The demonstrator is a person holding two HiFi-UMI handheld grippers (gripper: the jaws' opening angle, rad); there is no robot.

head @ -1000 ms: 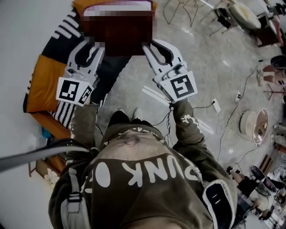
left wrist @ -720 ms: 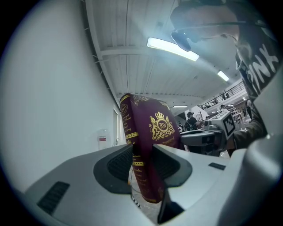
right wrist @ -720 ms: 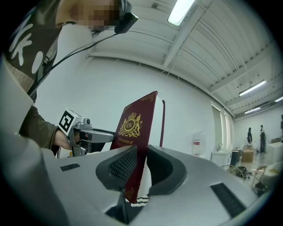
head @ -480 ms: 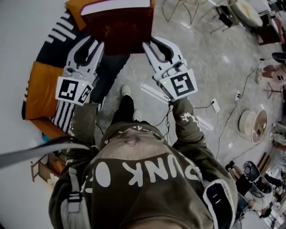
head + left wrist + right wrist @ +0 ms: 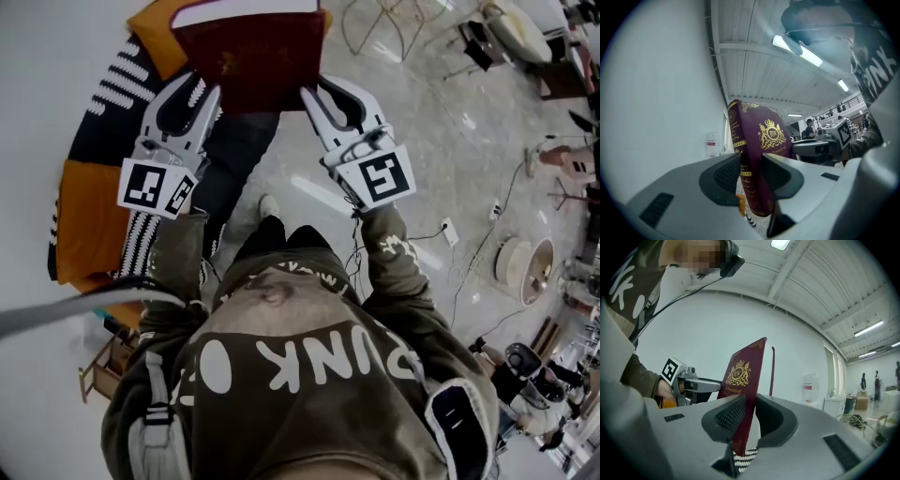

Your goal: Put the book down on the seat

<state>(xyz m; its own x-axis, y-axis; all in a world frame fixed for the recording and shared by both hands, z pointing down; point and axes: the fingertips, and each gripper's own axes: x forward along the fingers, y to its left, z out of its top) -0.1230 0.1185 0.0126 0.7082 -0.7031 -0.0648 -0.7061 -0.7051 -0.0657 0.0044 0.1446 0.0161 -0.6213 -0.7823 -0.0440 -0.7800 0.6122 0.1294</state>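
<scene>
A pale, glossy floor (image 5: 441, 141) is seen across the 1 to 5 o'clock part of the head view, with cables lying on it. The seat (image 5: 84, 225), upholstered in orange with black and white striped parts, is spread along the wall from 8 to 11 o'clock. The person (image 5: 309, 375) in a dark printed top is seen from above at 6 o'clock, both forearms stretched toward 12 o'clock.

The book (image 5: 251, 61), dark red with a gold crest on its cover, is held in the air at 12 o'clock, past the seat's orange end and not laid on it. It is carried between the two grippers, upright, its white page edge turned toward 12 o'clock.

The left gripper (image 5: 199, 92) is closed on the book's spine side: in the left gripper view the gilt-banded spine is pinched between both ribbed pads, and the book rises from the jaws toward 12 o'clock. The right gripper (image 5: 317, 92) is clamped on the opposite edge: in the right gripper view the crested cover is pressed between its pads, and the book stands up from them toward 12 o'clock. Striped fabric of the seat is glimpsed beneath the jaws at 6 o'clock.
</scene>
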